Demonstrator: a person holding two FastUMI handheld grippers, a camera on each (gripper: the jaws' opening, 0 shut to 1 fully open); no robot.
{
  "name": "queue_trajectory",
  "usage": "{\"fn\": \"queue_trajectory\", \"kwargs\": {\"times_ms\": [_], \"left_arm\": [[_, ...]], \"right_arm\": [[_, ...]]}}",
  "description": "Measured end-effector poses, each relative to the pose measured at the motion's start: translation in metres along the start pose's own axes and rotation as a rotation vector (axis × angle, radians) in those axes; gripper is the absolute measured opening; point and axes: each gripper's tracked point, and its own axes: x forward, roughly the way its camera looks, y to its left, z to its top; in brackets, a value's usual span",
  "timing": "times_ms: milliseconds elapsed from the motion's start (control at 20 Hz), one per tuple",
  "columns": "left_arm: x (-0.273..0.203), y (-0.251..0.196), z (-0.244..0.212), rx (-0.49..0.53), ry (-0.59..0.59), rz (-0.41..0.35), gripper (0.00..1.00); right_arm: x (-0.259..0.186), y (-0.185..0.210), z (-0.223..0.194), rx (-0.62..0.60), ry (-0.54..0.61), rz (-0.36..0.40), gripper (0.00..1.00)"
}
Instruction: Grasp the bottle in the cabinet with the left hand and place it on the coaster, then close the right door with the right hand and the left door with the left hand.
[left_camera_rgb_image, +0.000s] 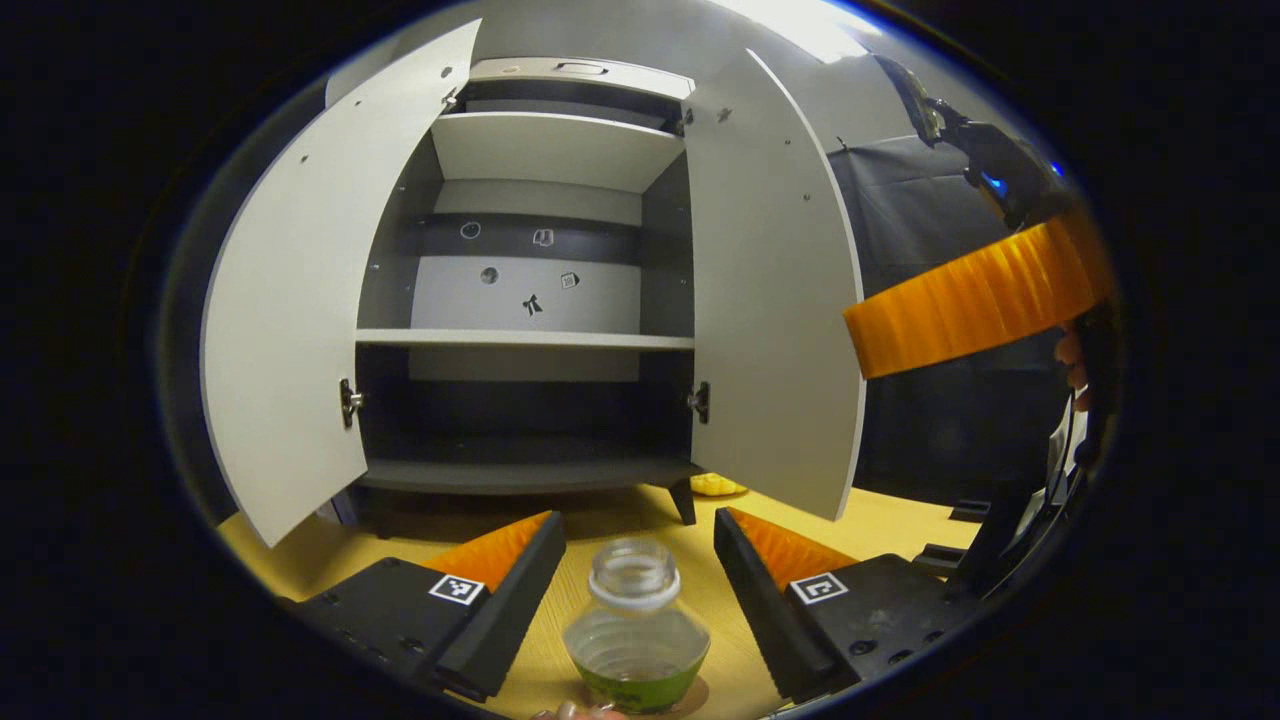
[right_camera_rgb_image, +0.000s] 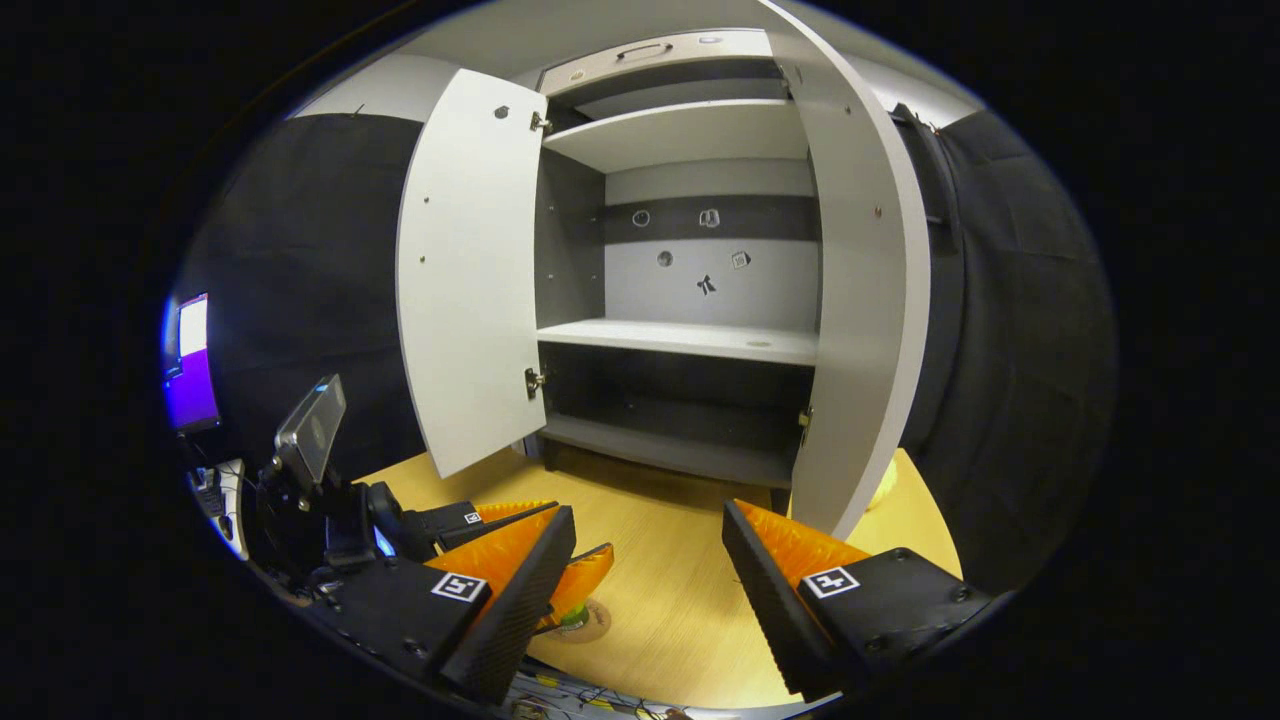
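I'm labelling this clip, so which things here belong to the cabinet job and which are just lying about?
Job:
bottle, standing between the open left gripper
coaster under it
right door, open
left door, open
right gripper, open

Lying about:
yellow object on the table by the cabinet foot
screen

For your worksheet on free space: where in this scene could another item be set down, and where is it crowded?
Free: the cabinet's middle shelf and bottom shelf, both bare, and the tabletop between the doors. Crowded: the spot by the bottle, standing between the open left gripper fingers.
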Motion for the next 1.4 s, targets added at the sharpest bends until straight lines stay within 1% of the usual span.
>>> {"fn": "queue_trajectory", "kwargs": {"times_ms": [100,250,350,400,550,650,700,750,800,950,1050,1200,1250,1400], "left_arm": [[-0.004,0.006,0.036,0.018,-0.018,-0.001,0.95],[-0.011,0.008,0.086,0.058,-0.045,-0.023,0.95],[-0.021,0.016,0.11,0.1,-0.042,-0.013,0.95],[-0.026,0.019,0.118,0.106,-0.036,-0.013,0.93],[-0.048,0.023,0.136,0.054,-0.011,-0.055,0.94],[-0.063,0.038,0.147,0.028,0.001,-0.067,0.94],[-0.071,0.048,0.15,0.032,0.007,-0.06,0.95],[-0.08,0.063,0.155,0.047,0.009,-0.042,0.96],[-0.087,0.078,0.16,0.068,0.012,-0.018,0.96],[-0.115,0.124,0.176,0.105,0.006,0.064,0.97],[-0.133,0.147,0.182,0.077,0.004,0.097,0.96],[-0.158,0.182,0.185,0.005,0.014,0.155,0.96],[-0.165,0.196,0.186,0.0,0.016,0.189,0.96],[-0.183,0.239,0.186,0.039,0.035,0.306,0.96]], "right_arm": [[-0.003,-0.005,0.024,0.011,-0.043,-0.027,0.98],[-0.01,-0.016,0.064,0.028,-0.111,-0.077,0.98],[-0.017,-0.022,0.084,0.045,-0.141,-0.12,0.98],[-0.023,-0.024,0.091,0.051,-0.153,-0.144,0.98],[-0.042,-0.034,0.103,0.06,-0.182,-0.221,0.98],[-0.056,-0.047,0.11,0.067,-0.2,-0.284,0.98],[-0.064,-0.057,0.114,0.066,-0.215,-0.323,0.98],[-0.07,-0.068,0.118,0.065,-0.224,-0.369,1.0],[-0.075,-0.082,0.12,0.071,-0.228,-0.418,0.98],[-0.079,-0.104,0.134,0.118,-0.259,-0.49,0.98],[-0.073,-0.12,0.145,0.133,-0.279,-0.521,0.98],[-0.062,-0.141,0.159,0.11,-0.294,-0.558,0.98],[-0.058,-0.146,0.162,0.102,-0.294,-0.561,0.98],[-0.05,-0.165,0.165,0.087,-0.284,-0.574,0.98]]}}
